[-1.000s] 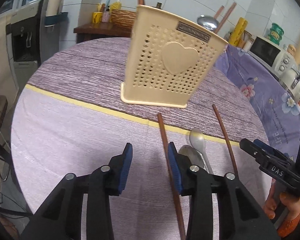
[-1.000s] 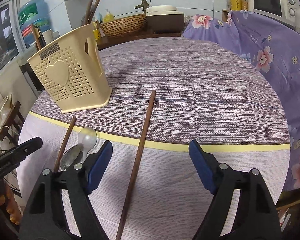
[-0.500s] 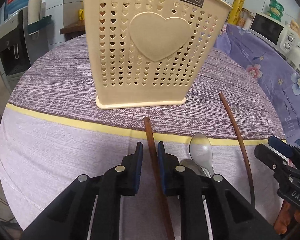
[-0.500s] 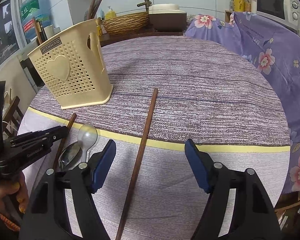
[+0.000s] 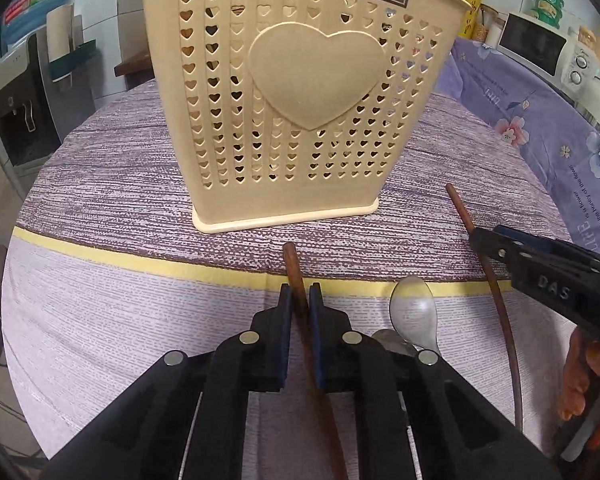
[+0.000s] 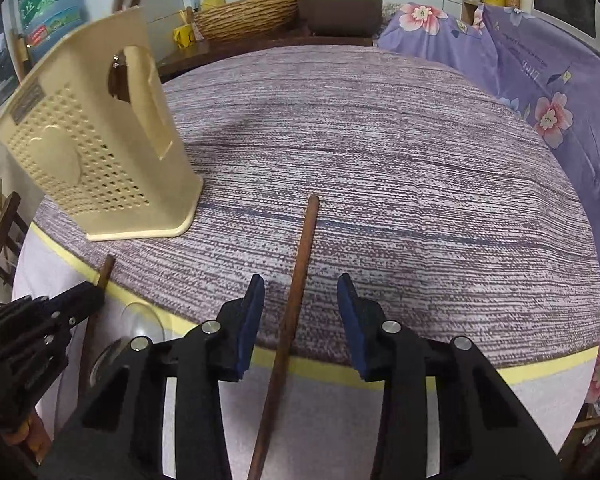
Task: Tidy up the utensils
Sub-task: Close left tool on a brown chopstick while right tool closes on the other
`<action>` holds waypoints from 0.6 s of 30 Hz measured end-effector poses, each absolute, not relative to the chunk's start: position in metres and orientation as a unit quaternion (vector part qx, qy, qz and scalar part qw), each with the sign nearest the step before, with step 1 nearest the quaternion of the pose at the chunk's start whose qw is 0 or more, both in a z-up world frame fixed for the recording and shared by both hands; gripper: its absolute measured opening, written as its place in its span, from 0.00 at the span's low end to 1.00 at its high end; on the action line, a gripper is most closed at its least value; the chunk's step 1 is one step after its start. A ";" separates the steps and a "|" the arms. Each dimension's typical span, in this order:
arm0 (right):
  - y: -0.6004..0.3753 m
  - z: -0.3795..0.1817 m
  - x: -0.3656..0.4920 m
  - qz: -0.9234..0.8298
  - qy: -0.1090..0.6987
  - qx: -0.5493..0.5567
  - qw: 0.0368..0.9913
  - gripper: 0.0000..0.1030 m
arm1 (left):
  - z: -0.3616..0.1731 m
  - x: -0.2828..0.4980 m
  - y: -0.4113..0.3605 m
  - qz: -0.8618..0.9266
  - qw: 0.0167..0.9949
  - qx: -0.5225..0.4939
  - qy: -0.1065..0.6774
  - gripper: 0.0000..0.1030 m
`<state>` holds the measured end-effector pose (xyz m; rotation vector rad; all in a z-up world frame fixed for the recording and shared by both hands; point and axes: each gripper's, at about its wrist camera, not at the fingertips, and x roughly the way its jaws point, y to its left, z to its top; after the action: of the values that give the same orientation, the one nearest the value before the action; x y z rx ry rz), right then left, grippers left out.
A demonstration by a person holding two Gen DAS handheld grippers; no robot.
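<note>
**Left tongs clamped on one chopstick, right tongs spread over the other**

The left tongs (image 5: 299,312) were clenched on a brown chopstick (image 5: 296,280), its blue pads pressed against both sides of the stick near its far end. The tip of that chopstick poked out just past the pads, over the yellow stripe of the cloth on the counter (image 5: 100,312). Just beyond it stood the cream utensil holder (image 5: 300,120), upright, with heart-shaped holes and a large raised heart on its front; a few handles showed above its rim.

To the right of the left tongs lay a clear plastic spoon (image 5: 414,314), bowl pointing toward the holder, with a metal spoon (image 5: 388,340) partly hidden beside it under the tong arm. Further right lay the second chopstick (image 6: 296,300).

The right tongs (image 6: 301,320) were released, their blue pads spread apart on either side of that second chopstick without touching it. The stick lay flat on the purple-grey cloth, running from between the pads out toward the middle of the counter. From this side the holder (image 6: 100,152) stood to the left, well apart from the stick. A flowered purple sheet (image 6: 540,80) covered something along the counter's far right edge.
</note>
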<state>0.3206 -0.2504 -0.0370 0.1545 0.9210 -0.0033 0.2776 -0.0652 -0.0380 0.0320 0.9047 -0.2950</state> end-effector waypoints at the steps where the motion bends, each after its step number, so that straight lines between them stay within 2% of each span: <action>1: -0.249 -0.038 0.322 -0.005 0.442 0.072 0.894 0.33 | -0.038 0.278 -0.065 -0.142 0.889 0.014 0.436 0.10; 8: -0.242 -0.039 0.336 -0.015 0.441 0.049 0.896 0.26 | -0.039 0.280 -0.067 -0.138 0.891 0.015 0.433 0.10; 13: -0.241 -0.039 0.351 -0.019 0.442 0.046 0.896 0.09 | -0.039 0.284 -0.069 -0.134 0.891 0.022 0.434 0.09; 18: -0.239 -0.040 0.352 -0.015 0.437 0.043 0.898 0.09 | -0.038 0.285 -0.070 -0.134 0.893 0.024 0.430 0.09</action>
<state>0.3524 -0.2393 -0.0400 0.0899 0.9045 -0.0318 0.2849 -0.0699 -0.0385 0.0508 0.8916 -0.2774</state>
